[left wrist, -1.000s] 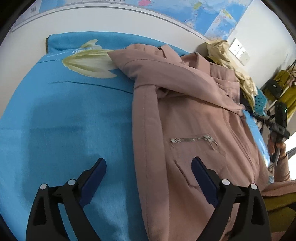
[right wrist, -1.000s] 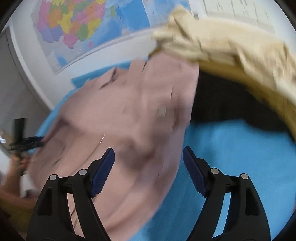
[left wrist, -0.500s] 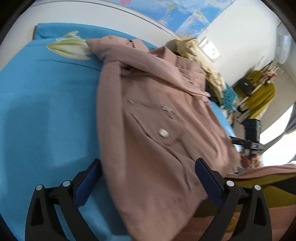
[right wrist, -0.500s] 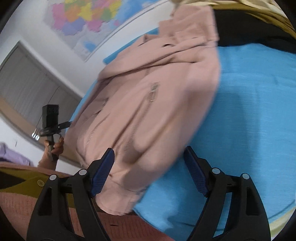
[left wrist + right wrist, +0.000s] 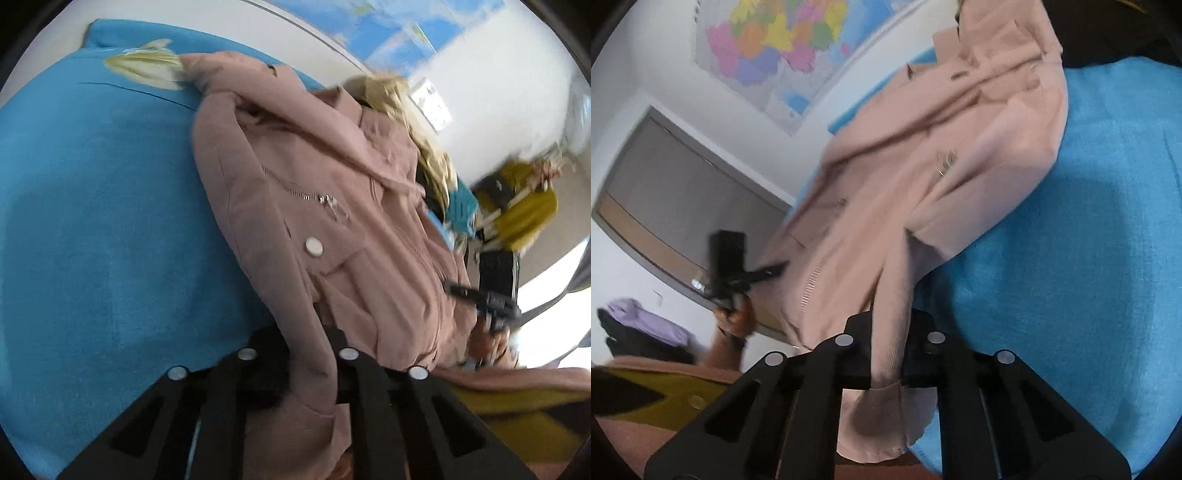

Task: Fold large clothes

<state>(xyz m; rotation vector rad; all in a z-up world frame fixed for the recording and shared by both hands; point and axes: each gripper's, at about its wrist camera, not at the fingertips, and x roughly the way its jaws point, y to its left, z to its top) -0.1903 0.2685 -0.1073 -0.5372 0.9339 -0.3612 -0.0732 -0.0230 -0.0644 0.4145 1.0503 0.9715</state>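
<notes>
A large dusty-pink jacket (image 5: 314, 206) with a chest zip and a white snap button lies spread on a blue bedspread (image 5: 92, 229). My left gripper (image 5: 308, 343) is shut on the jacket's near hem edge, the cloth pinched between its black jaws. In the right wrist view the same pink jacket (image 5: 923, 177) stretches away over the blue bedspread (image 5: 1089, 240). My right gripper (image 5: 890, 339) is shut on the ribbed hem at the jacket's other near corner. The other hand-held gripper shows at the far side of each view.
A pile of beige and dark clothes (image 5: 417, 122) lies at the bed's far end. Maps hang on the white wall (image 5: 783, 48). A yellow garment (image 5: 524, 210) hangs on a rack at right. The person's ochre and brown clothing fills the near edge.
Both grippers have come down onto the jacket's near hem and closed on it; earlier both stood wide open above the cloth. Each view has swung toward the bed's near edge.
</notes>
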